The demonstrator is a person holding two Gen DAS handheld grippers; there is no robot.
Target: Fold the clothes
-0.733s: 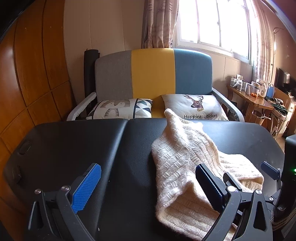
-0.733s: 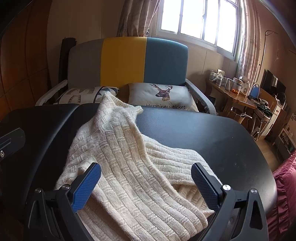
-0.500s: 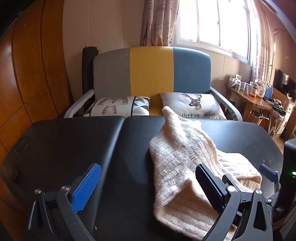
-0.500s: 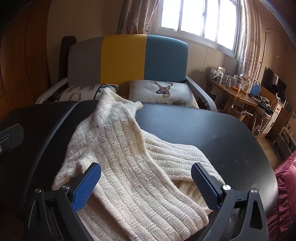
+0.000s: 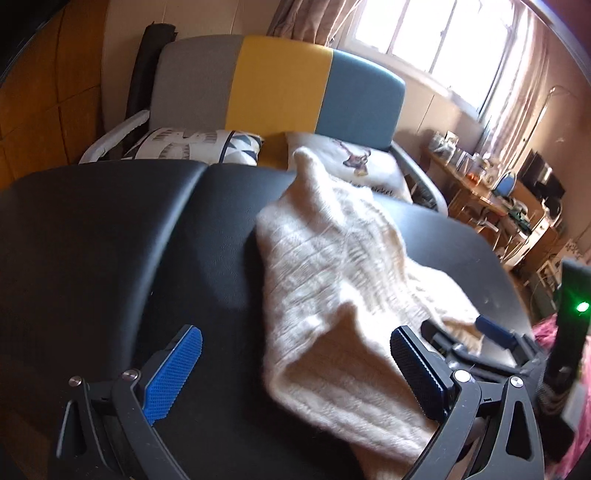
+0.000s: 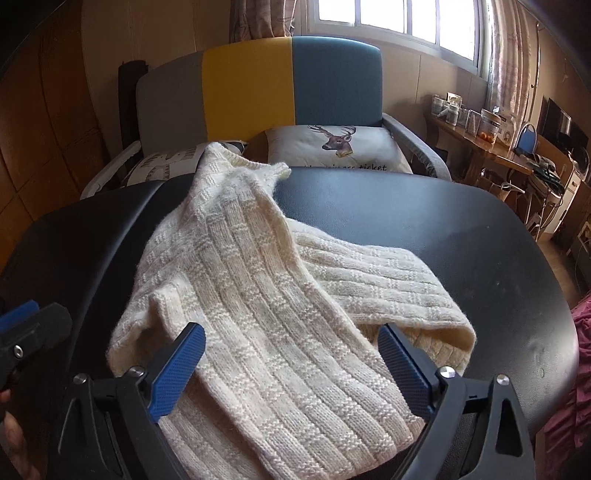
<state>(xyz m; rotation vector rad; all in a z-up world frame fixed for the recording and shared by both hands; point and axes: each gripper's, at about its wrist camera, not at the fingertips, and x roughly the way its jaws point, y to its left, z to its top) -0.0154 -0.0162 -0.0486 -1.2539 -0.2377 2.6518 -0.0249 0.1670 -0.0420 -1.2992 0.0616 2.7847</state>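
A cream knitted sweater point(image 6: 266, 302) lay crumpled across the black padded worktop point(image 6: 424, 221), one end reaching toward the far edge and the other bunched at the near edge between our two tools. We held the right hand-held gripper point(image 6: 291, 365) low over the near part of the knit, its blue pads spread wide apart with fabric lying between them but nothing clamped. The left hand-held gripper point(image 5: 295, 369) hovered beside it, also spread wide; its right finger point(image 5: 417, 373) sat over the sweater's point(image 5: 332, 280) left edge while its left finger point(image 5: 173, 369) stood over bare black padding. The left wrist view was blurred, so we could not tell whether that pad touched the wool. In the right wrist view, the tip of the left tool showed at the left border, just beside the cloth's raised corner. Beyond the worktop point(image 5: 110, 229) stood a sofa point(image 6: 258, 74) with a grey, yellow and blue back, carrying a deer-print cushion point(image 6: 332, 147) and a patterned cushion point(image 5: 192, 144). A window point(image 6: 388, 22) glowed behind it, and a cluttered wooden desk point(image 6: 491, 147) ran along the right wall.
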